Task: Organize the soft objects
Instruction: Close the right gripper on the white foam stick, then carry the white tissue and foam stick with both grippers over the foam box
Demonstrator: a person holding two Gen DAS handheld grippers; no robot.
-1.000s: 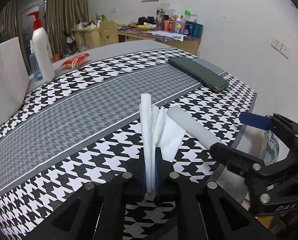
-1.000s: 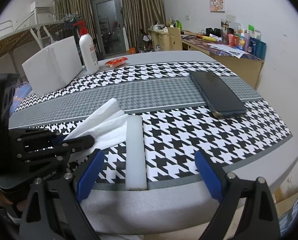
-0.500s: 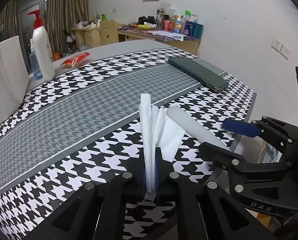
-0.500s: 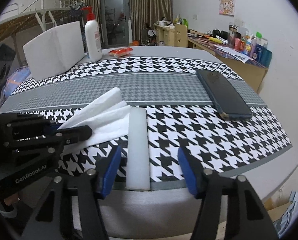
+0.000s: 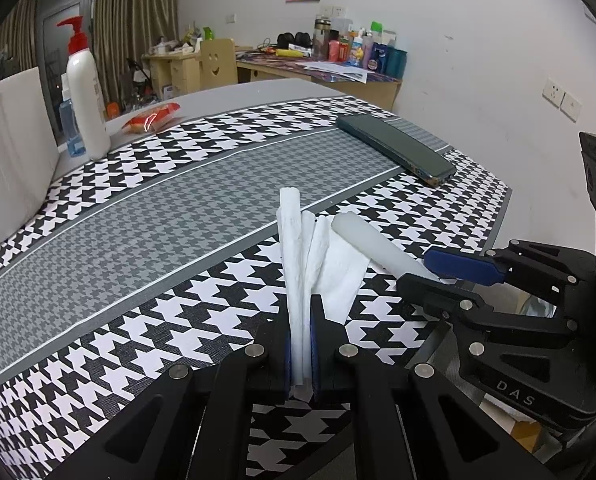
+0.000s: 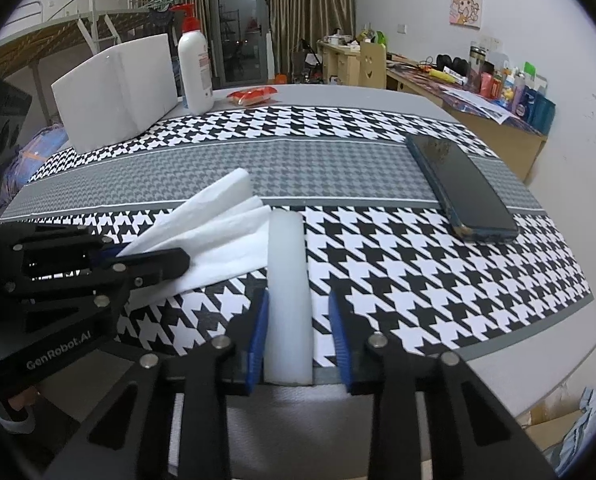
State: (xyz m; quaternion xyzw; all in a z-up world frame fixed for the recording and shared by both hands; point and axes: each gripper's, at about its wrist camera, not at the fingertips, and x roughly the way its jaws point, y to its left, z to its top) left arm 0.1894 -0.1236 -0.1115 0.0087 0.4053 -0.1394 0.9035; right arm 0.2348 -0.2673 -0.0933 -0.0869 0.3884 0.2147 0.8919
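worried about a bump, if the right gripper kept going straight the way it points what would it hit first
The white foam stick: it already lies between the closing jaws of the right gripper and runs straight ahead. Past its far end comes only bare patterned tablecloth; the phone lies off to the right, though depth is hard to judge.

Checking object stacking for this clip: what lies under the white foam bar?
The foam bar lies mostly on the houndstooth cloth, its near end over the grey table edge. The tissue meets its left side; whether any is tucked beneath is hidden.
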